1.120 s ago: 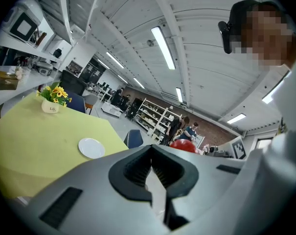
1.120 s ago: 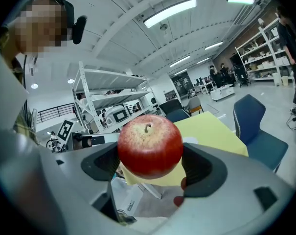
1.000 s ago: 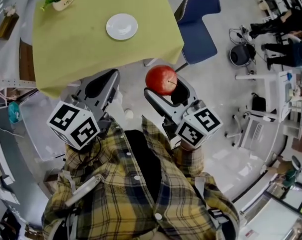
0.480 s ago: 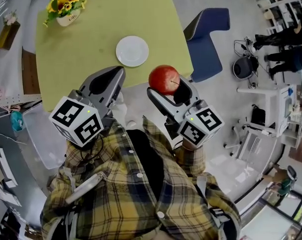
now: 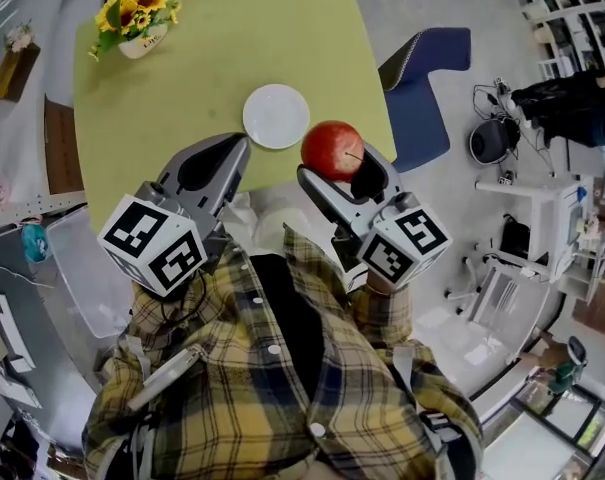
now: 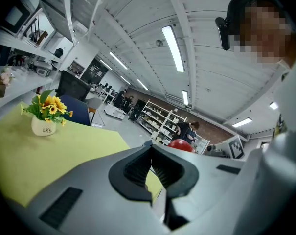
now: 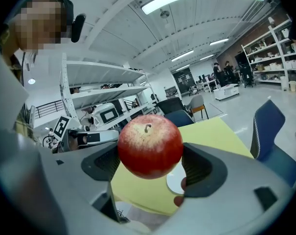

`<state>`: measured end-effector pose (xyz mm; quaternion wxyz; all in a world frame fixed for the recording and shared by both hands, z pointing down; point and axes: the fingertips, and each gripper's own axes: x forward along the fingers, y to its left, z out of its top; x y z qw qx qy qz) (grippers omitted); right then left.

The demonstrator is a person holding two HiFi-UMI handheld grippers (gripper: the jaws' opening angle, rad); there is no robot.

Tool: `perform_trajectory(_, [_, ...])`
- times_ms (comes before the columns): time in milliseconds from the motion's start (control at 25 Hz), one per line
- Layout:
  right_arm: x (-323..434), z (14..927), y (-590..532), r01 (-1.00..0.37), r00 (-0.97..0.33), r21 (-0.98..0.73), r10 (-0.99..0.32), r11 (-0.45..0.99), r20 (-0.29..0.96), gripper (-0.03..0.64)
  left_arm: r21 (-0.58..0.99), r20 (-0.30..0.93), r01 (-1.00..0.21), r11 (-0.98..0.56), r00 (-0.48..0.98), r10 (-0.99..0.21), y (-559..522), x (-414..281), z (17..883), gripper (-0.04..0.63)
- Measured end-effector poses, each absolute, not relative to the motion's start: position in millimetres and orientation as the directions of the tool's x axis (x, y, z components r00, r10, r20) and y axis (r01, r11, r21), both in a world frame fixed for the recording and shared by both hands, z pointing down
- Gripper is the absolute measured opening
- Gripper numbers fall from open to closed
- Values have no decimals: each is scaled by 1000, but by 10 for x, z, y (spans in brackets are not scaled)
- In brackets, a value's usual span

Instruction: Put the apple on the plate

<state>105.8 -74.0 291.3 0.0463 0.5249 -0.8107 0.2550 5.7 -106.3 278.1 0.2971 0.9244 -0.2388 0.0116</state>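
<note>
- We grip the apple [image 5: 332, 150] in the right tool [image 5: 340, 170]. Its two jaws press on opposite sides of the fruit, spread just as wide as the apple.
- In the right gripper view the apple [image 7: 150, 146] fills the space between the dark pads [image 7: 104, 163]. It is red with a paler, speckled patch near the top, and its short stem points up.
- The apple hangs in the air, touching nothing but the jaws. In the head view it sits over the near right corner of the counter [image 5: 212, 58], just beside the plate [image 5: 276, 116] and not on it.
- The plate is white and round, with nothing on it. It lies flat on the counter's yellow-green cloth, towards our side. The right gripper view shows part of its rim [image 7: 173, 184] below the apple.
- Our left tool [image 5: 227, 158] has its jaws brought together, and nothing sits between them. In the left gripper view the ribbed pads [image 6: 138, 173] meet at their tips. It hovers over the near edge of the counter, to the left of the plate.
- From the left gripper view we catch the top of the apple [image 6: 180, 145] beyond the jaws.
- A white pot of sunflowers [image 5: 137, 18] stands at the far left corner of the counter, well apart from the plate.
- A blue chair [image 5: 422, 78] stands on the floor to the right of the counter.
- Our plaid shirt [image 5: 272, 388] fills the bottom of the head view.
</note>
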Motion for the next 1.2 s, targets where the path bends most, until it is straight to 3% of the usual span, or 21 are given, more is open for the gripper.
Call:
perform_trajectory(760, [1314,2788,-1494,-785,-617,-327,-716,526,327,377,534,202,-621,-573,752,-627,-1444,286,2753,8])
perform_trajectory(1200, [1239,2798,-1706,-772,-636,-300,-692,561,341,377,545,194,-649,-531,713,-673,-1685,158,2826,8])
